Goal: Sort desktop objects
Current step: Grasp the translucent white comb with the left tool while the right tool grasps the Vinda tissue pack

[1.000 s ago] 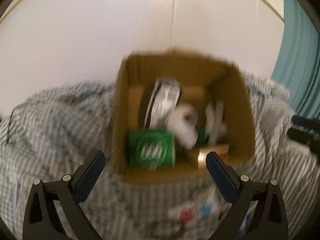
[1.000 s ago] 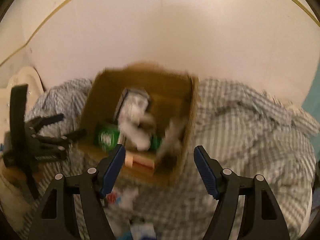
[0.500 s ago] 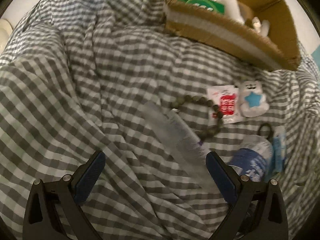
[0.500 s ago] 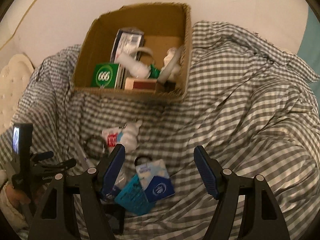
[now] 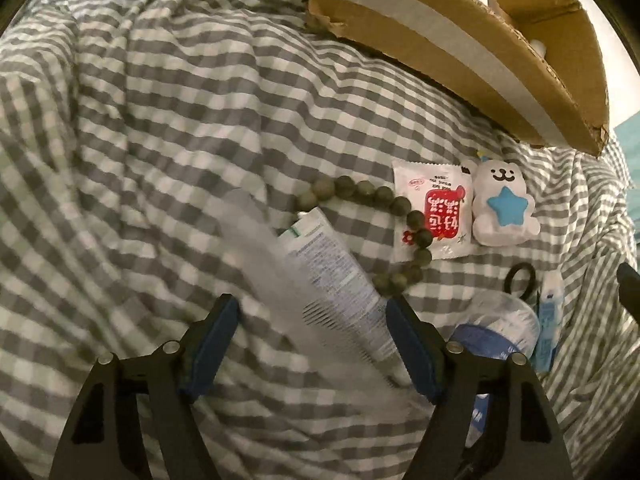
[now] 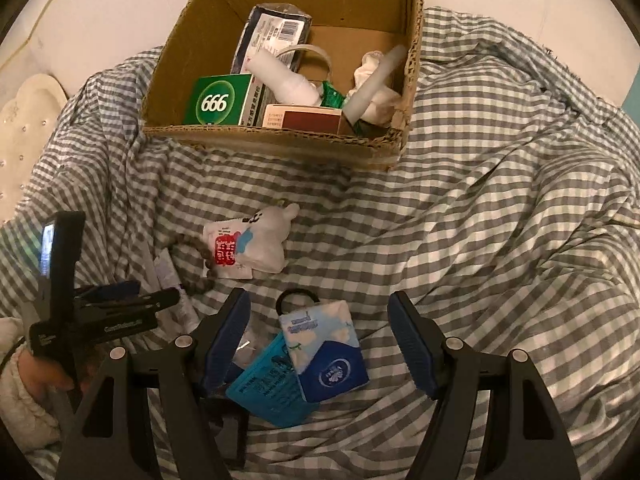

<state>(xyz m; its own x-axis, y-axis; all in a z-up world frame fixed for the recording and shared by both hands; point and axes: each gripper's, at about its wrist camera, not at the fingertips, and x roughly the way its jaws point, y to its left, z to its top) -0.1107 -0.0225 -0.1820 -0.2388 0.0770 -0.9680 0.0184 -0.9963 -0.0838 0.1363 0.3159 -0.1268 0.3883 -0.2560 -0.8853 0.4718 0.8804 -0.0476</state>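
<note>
Left wrist view: the left gripper (image 5: 312, 336) points steeply down at a checked blanket (image 5: 160, 140), jaws closing around a white tube (image 5: 332, 276) that lies between them; the pads are not yet pressing on it. A bead bracelet (image 5: 384, 216) lies at 12 o'clock, a cardboard box (image 5: 460, 64) at 1

Right wrist view: the right gripper (image 6: 320, 336) tilts down, jaws parted wide, holding nothing, over a tissue pack (image 6: 324, 352). The box sits at 12 o'clock against a white wall (image 6: 120, 8)

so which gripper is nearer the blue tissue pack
Right. The right gripper hangs open with the tissue pack between its fingers. The left gripper sits further off, closing around the white tube.
</note>
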